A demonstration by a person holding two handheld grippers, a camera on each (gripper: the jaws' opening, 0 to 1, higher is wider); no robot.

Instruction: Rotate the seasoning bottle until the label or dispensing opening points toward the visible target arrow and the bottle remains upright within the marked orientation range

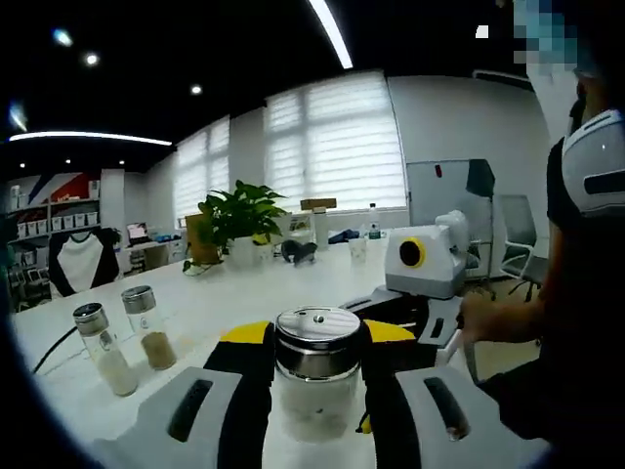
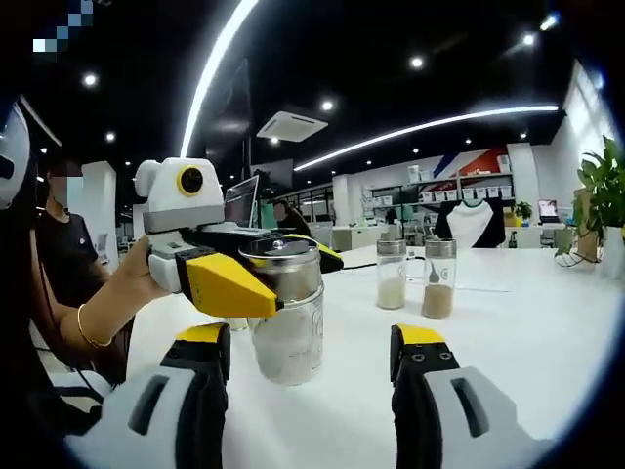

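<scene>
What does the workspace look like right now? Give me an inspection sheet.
Surface: white table.
Job's things: seasoning bottle upright on the table, metal cap on; no target arrow seen.
Clutter: two spare shaker bottles upright, apart from it.
Grippers: left gripper shut on the seasoning bottle at its neck; right gripper open, jaws either side of the base, not touching.
Cables: dark cable at table edge.
Surroundings: potted plant, blinds, shelves.

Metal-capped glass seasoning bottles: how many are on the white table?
3: one glass seasoning bottle is clamped in the left gripper; two more glass bottles stand together farther along the white table.
</scene>
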